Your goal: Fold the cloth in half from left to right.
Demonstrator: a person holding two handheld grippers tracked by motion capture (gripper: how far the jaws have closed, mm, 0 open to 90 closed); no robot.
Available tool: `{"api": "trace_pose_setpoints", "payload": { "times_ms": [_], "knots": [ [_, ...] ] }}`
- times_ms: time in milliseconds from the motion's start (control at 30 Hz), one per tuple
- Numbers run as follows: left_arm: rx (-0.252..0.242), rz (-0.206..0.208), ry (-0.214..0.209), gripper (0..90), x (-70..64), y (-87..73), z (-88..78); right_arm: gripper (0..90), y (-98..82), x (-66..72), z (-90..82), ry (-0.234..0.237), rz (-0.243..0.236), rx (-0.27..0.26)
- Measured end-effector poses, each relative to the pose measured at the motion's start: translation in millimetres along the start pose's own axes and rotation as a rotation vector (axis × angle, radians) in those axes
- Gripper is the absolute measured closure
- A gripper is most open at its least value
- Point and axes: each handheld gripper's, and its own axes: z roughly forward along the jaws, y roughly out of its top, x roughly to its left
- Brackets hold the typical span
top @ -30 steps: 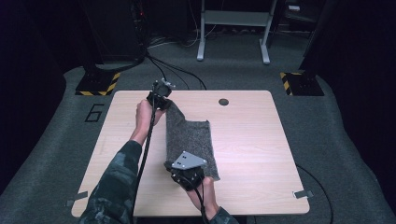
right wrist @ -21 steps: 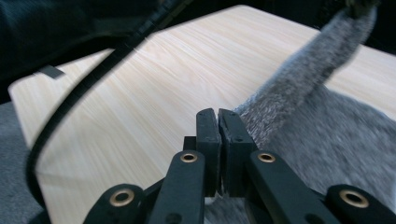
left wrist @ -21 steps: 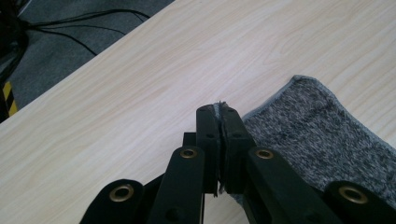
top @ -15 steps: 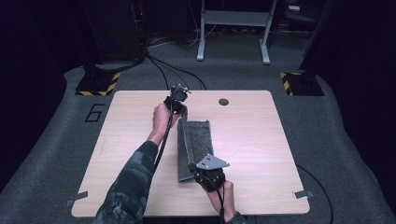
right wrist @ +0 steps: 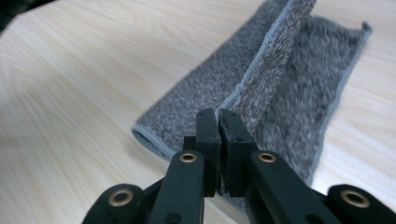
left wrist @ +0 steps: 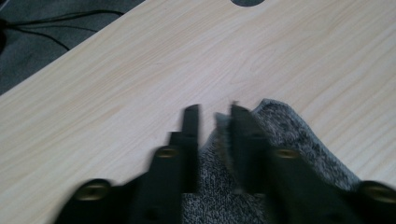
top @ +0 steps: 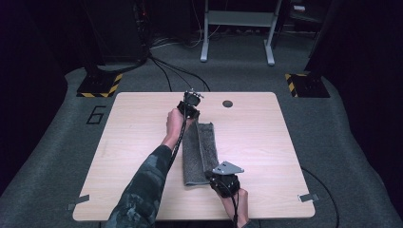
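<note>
I'm holding the grey towel [top: 199, 152] mid-worktop [top: 119, 156], long axis running 12 to 6: right gripper [right wrist: 218, 122] pinching its 6 o'clock edge, left gripper [left wrist: 212, 122] looking slightly parted around its 12 o'clock corner.

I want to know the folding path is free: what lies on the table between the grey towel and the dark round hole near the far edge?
Nothing: in the high view, bare wood separates the grey towel from the dark round hole.

I see a pale wooden table [top: 119, 156] on grey carpet [top: 52, 156], hazard-striped bases [top: 100, 86] at ten and two o'clock, a grey metal stand [top: 237, 19] at twelve.
</note>
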Motion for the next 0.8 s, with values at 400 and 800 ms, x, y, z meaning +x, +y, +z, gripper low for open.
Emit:
{"api": "trace_pose_setpoints", "payload": {
  "times_ms": [400, 800],
  "knots": [
    [-0.078, -0.094, -0.068, 23.2, 14.3, -19.9, -11.7, 73.3, -28.3, -22.6, 7.1, -0.095, 0.053, 0.093],
    [-0.062, -0.070, -0.116, 16.0, 12.2, -71.4, -22.0, 41.9, -20.4, -43.0, -4.1, -0.135, 0.121, 0.055]
  ]
}}
